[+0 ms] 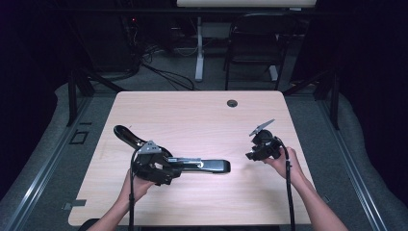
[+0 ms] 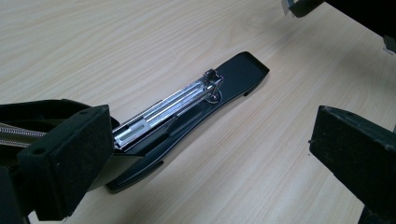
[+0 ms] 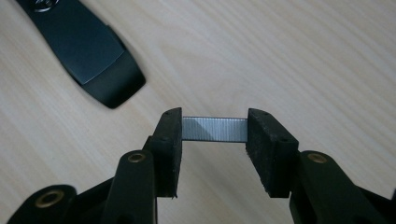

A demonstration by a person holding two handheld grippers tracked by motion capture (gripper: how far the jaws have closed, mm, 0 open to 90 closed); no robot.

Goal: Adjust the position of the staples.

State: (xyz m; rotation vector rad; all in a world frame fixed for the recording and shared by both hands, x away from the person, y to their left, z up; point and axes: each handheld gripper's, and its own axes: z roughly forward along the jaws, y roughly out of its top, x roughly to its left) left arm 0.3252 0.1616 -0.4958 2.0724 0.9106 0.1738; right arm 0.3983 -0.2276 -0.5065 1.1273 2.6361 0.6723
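Staples (image 3: 214,129), a short silver strip of them, sit clamped end to end between the pads of the right gripper (image 3: 214,129), which a hand (image 1: 285,163) holds above the tabletop (image 1: 192,110) near its right edge, about halfway between the near and far edges. In the high view that gripper (image 1: 257,150) points left, toward the middle of the table. The stapler (image 1: 192,165) lies opened flat on the wood in the near left part of the tabletop: its black base (image 2: 233,77) stretches toward the centre, the bright metal staple channel (image 2: 163,109) lies bare along it, and the black top arm (image 1: 126,135) is swung back toward the left edge. The left gripper (image 1: 156,166) is low over the hinge end of the stapler, carried by the left hand (image 1: 139,185) coming in from the near edge. Its jaws stand wide apart: in the left gripper view one pad (image 2: 70,158) is just beside the hinge end of the channel, partly covering it, and the other pad (image 2: 355,154) is well off to the side over bare wood; whether the near pad touches the stapler cannot be told. In the right gripper view the rounded front tip of the stapler base (image 3: 93,51) lies ahead and to the side of the staple strip, apart from it.
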